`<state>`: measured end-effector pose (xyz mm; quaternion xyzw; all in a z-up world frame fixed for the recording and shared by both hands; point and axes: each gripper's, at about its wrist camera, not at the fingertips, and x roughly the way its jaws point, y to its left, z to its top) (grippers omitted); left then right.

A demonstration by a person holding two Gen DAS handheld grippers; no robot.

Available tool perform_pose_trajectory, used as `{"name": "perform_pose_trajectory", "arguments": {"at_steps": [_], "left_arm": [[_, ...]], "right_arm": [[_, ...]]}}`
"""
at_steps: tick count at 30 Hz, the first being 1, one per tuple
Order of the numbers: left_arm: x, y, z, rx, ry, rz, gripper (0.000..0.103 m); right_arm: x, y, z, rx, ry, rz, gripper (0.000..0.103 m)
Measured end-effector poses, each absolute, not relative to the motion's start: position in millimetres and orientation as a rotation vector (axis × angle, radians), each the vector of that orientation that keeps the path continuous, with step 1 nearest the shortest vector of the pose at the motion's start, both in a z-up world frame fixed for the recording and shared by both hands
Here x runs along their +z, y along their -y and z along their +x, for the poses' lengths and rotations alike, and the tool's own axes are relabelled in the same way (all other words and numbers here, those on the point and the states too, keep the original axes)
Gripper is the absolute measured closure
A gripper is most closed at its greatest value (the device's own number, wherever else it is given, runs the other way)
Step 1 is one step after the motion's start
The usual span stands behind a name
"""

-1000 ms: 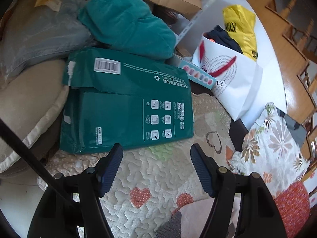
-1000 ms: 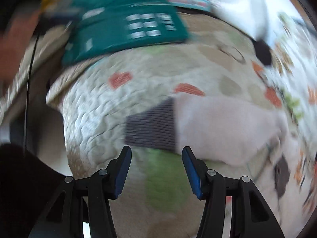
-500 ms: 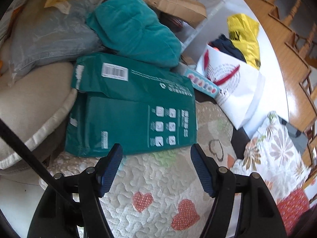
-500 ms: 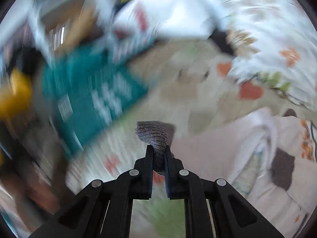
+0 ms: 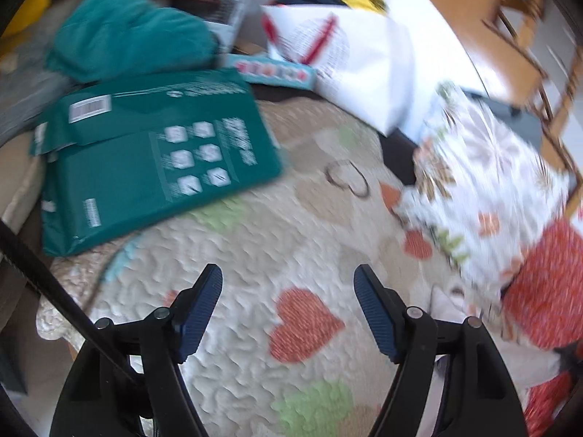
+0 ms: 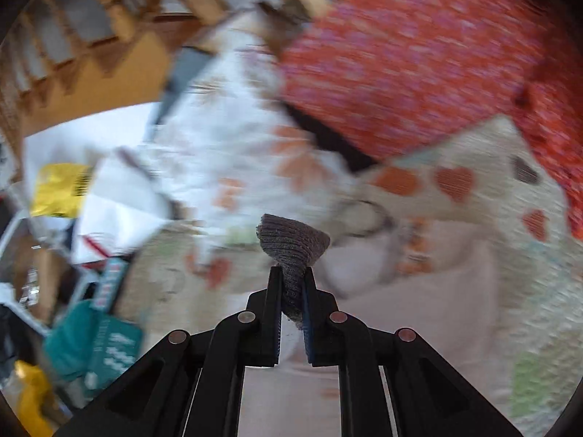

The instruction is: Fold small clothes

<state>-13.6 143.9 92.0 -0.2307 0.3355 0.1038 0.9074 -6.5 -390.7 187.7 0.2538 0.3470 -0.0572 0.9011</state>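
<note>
A small pale pink garment (image 6: 419, 309) with a grey ribbed cuff (image 6: 291, 244) lies on a quilted mat with hearts (image 5: 291, 255). My right gripper (image 6: 291, 287) is shut on the grey cuff and holds it lifted above the mat, the pink cloth trailing below to the right. My left gripper (image 5: 288, 291) is open and empty, hovering over the mat near a red heart. A corner of the pink cloth (image 5: 442, 302) shows at the right fingertip in the left wrist view.
A green mailer bag (image 5: 145, 156) lies at the mat's far left with a teal cushion (image 5: 127, 32) behind it. A white paper bag (image 5: 357, 62) and a floral pillow (image 5: 484, 174) stand at the far right. A red cloth (image 6: 419, 58) lies beyond the garment.
My right gripper closed on the grey cuff, lifted it and swung to the right. My left gripper moved right over the mat and stayed open.
</note>
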Motion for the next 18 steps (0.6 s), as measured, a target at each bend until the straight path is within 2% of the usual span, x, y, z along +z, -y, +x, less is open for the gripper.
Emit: {"name": "perform_pose_trajectory", "arguments": {"at_steps": [4, 7, 14, 18], "left_arm": [[81.0, -107.8, -4.6, 0.164, -0.748, -0.388, 0.029], [70.5, -86.7, 0.9, 0.105, -0.806, -0.362, 0.029], [41.2, -32.0, 6.6, 0.007, -0.901, -0.288, 0.029], [23.4, 0.4, 10.2, -0.066, -0.959, -0.257, 0.029]], "right_arm": [[109.9, 470.2, -23.0, -0.346, -0.847, 0.505, 0.093], [58.3, 500.1, -24.5, -0.54, -1.016, 0.327, 0.09], [104.3, 490.3, -48.4, -0.564, -0.797, 0.257, 0.089], [86.1, 464.7, -21.8, -0.323, -0.871, 0.286, 0.087]]}}
